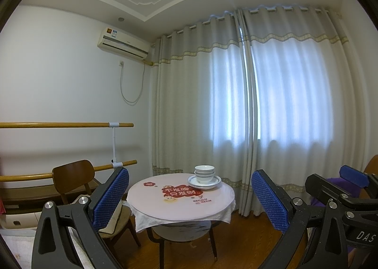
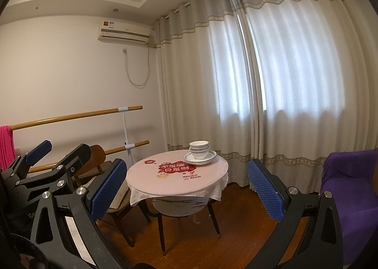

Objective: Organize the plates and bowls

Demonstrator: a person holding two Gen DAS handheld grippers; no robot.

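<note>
I stood well back from the round table, both claws raised and pointed at it across the wooden floor. My left claw was spread wide with nothing between its blue pads, and my right claw was the same, spread and empty. Neither was near the dishes.

The bowls sat nested one inside another, mouths up, on top of the stacked plates. That whole pile rested on the far right part of the table, close to its rim on the curtain side, just beyond the red print on the table's cover. The pile stood upright, its long axis running straight up from the tabletop, while the plates lay flat and level. Being round, none of it pointed any particular way sideways.

I judged that the sorting looked already done, or else not yet begun; from this distance I could not tell which. If work remained, the next move called for walking in toward the table, past the wooden chair at its left, then lowering one claw to the pile's rim. Lifting the bowls would want a grip across the top bowl's lip, with the other claw steadying the plates beneath.
</note>
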